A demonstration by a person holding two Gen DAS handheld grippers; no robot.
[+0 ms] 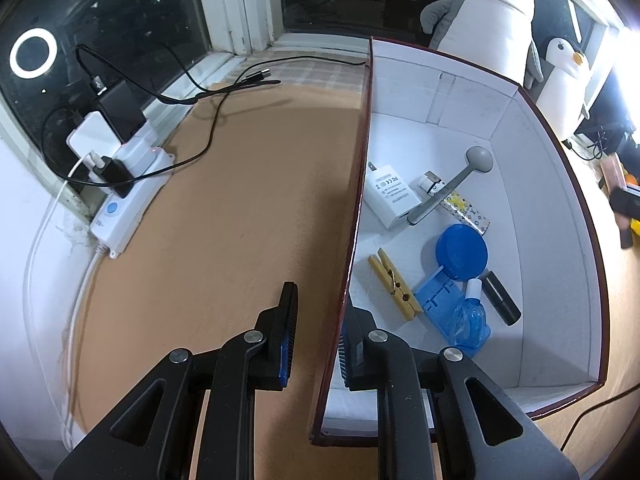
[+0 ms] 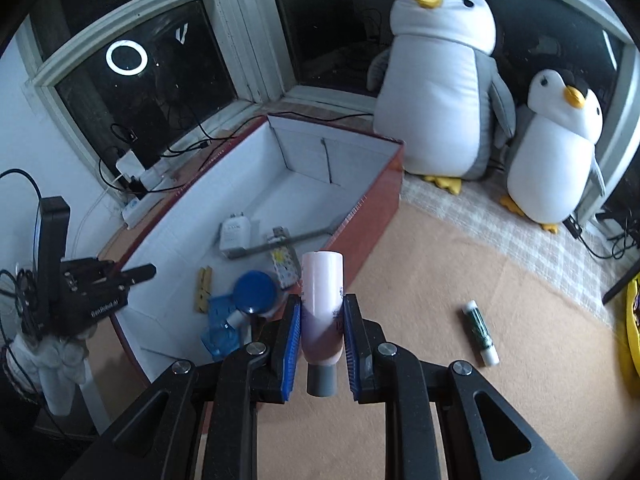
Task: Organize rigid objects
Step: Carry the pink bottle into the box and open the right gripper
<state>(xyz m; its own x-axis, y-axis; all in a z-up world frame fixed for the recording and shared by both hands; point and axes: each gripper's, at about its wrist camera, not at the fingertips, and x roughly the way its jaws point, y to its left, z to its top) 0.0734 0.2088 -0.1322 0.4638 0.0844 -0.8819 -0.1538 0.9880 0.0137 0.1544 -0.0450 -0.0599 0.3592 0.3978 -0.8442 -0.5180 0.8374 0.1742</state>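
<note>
A red box with a white inside [image 1: 448,88] [image 2: 304,160] holds a white charger [image 1: 390,194], a grey spoon [image 1: 448,188], a blue lid [image 1: 462,252], a wooden clothespin [image 1: 394,280], a black tube [image 1: 500,292] and other small items. My left gripper [image 1: 320,320] straddles the box's left wall [image 1: 356,220], jaws apart with a gap on the outer side. My right gripper [image 2: 322,316] is shut on a pink tube [image 2: 322,300], held above the box's near right corner. A green-and-white stick [image 2: 480,332] lies on the tan mat to the right.
A white power strip [image 1: 128,200] with chargers and black cables sits left of the box by the window. Two plush penguins [image 2: 444,80] [image 2: 556,148] stand behind the box. The left gripper also shows in the right wrist view [image 2: 136,272]. A yellow object [image 2: 632,320] is at the right edge.
</note>
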